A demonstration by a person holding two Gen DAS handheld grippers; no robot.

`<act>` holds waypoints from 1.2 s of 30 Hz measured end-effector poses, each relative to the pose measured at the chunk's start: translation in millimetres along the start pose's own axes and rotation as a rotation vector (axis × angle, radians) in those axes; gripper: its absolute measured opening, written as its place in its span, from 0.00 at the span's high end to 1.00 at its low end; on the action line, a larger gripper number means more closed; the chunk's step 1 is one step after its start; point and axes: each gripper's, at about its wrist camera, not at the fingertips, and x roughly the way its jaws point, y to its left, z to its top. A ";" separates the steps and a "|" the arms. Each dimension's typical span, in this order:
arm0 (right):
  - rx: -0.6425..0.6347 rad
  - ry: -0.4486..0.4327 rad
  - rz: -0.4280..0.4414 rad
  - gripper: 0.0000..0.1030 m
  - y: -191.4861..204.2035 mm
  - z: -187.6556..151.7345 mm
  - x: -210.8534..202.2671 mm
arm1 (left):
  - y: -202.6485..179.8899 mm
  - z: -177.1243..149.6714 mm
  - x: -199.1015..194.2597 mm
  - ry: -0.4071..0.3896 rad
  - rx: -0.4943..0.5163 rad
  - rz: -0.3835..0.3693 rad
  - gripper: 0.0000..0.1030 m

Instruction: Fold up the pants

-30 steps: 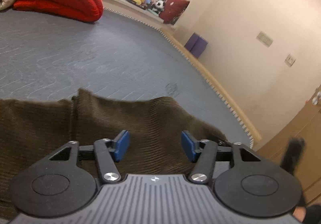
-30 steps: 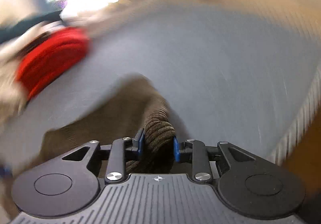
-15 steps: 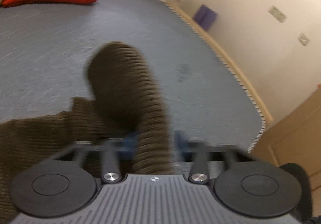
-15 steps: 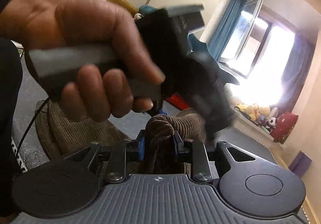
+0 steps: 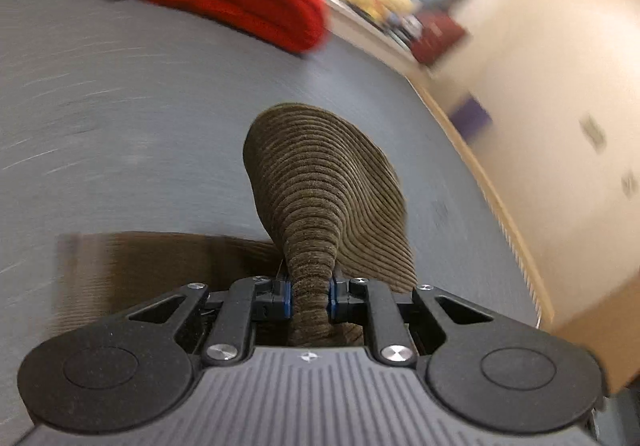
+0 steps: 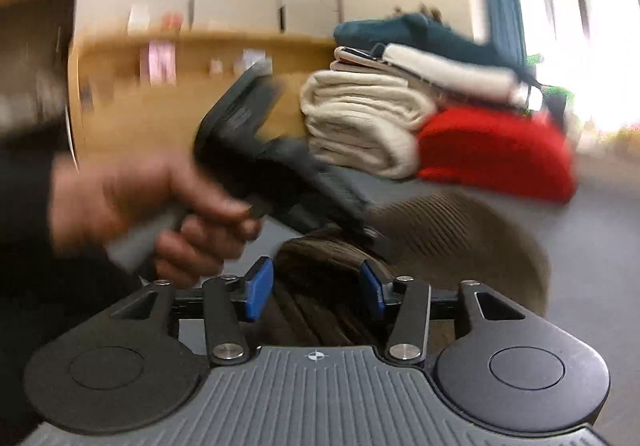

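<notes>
Left gripper (image 5: 310, 300) clamped on a bunched ridge of brown corduroy pants (image 5: 324, 186), jaws just closed; right gripper (image 6: 316, 290) just opened, cloth loose between. Best carried low ahead, laid flat on grey bed (image 5: 120, 98).

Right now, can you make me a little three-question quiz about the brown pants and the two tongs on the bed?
1. True or false: the left tongs are pinching a bunch of the brown corduroy pants.
2. Which stands beside the cream blanket in the right wrist view? A) a red blanket B) a green bucket C) a yellow chair
3. Fill in: the blue pads of the right tongs stand ____ with pants fabric between them.

Key:
1. True.
2. A, the red blanket.
3. Apart: those tongs have just been opening, and the pads look clear of the cloth.
</notes>
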 end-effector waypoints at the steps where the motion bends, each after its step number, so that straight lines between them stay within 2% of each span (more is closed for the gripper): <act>1: 0.067 -0.002 0.003 0.46 -9.2 2.5 4.5 | 22.3 1.0 -10.0 -0.013 -0.026 0.009 0.82; 3: 0.177 0.016 -0.046 0.43 -31.2 4.9 15.1 | 64.2 -5.2 -23.7 -0.027 -0.067 0.074 0.71; 5: 0.294 0.072 -0.148 0.39 -58.2 1.7 32.0 | 103.5 -18.3 -24.9 0.001 -0.191 0.186 0.44; 6: 0.362 0.104 -0.205 0.39 -75.4 -2.7 41.1 | 116.6 -20.0 -23.4 0.038 -0.239 0.232 0.44; 7: 0.430 0.132 -0.260 0.39 -92.4 -8.5 49.3 | 122.9 -20.7 -23.1 0.048 -0.237 0.255 0.39; 8: 0.490 0.163 -0.313 0.39 -108.1 -15.1 57.4 | 125.7 -20.2 -22.6 0.050 -0.228 0.248 0.24; 10: 0.568 0.231 -0.380 0.39 -132.5 -31.9 74.0 | 130.3 -17.9 -17.2 0.073 -0.216 0.208 0.14; 13: 0.656 0.313 -0.385 0.39 -154.3 -52.1 97.0 | 138.3 -18.5 0.8 0.136 -0.218 0.214 0.14; 16: 0.757 0.342 -0.322 0.39 -167.2 -63.9 112.2 | 137.3 -9.1 25.7 0.178 -0.200 0.195 0.14; 20: 0.794 0.383 -0.272 0.38 -163.4 -66.2 125.5 | 129.3 -3.8 57.4 0.215 -0.193 0.172 0.14; 22: 0.833 0.375 -0.258 0.38 -164.4 -65.3 122.2 | 131.2 -2.0 68.1 0.228 -0.201 0.167 0.13; 24: 0.862 0.308 -0.248 0.38 -158.9 -57.3 110.3 | 131.3 0.8 76.0 0.235 -0.213 0.161 0.12; 26: 0.856 0.275 -0.201 0.34 -157.8 -50.3 104.7 | 136.1 2.3 81.3 0.239 -0.220 0.156 0.11; 27: 0.831 0.293 -0.164 0.24 -156.3 -46.2 106.6 | 136.5 2.6 82.8 0.240 -0.220 0.154 0.11; 28: 0.790 0.336 -0.138 0.13 -152.9 -44.3 111.8 | 134.9 2.5 87.3 0.241 -0.218 0.154 0.10; 29: 0.747 0.401 -0.134 0.08 -148.7 -44.6 120.5 | 135.0 2.8 88.9 0.242 -0.217 0.156 0.09; 30: 0.700 0.498 -0.155 0.07 -144.0 -50.7 129.9 | 134.8 3.1 91.0 0.247 -0.217 0.158 0.09; 31: 0.679 0.546 -0.185 0.05 -141.7 -57.9 133.7 | 136.8 2.4 91.4 0.251 -0.218 0.160 0.08; 33: 0.720 0.550 -0.228 0.04 -146.2 -69.3 132.6 | 137.0 1.8 94.1 0.252 -0.219 0.164 0.07; 36: 0.821 0.545 -0.213 0.04 -157.0 -78.8 134.4 | 136.0 2.3 98.9 0.252 -0.226 0.166 0.07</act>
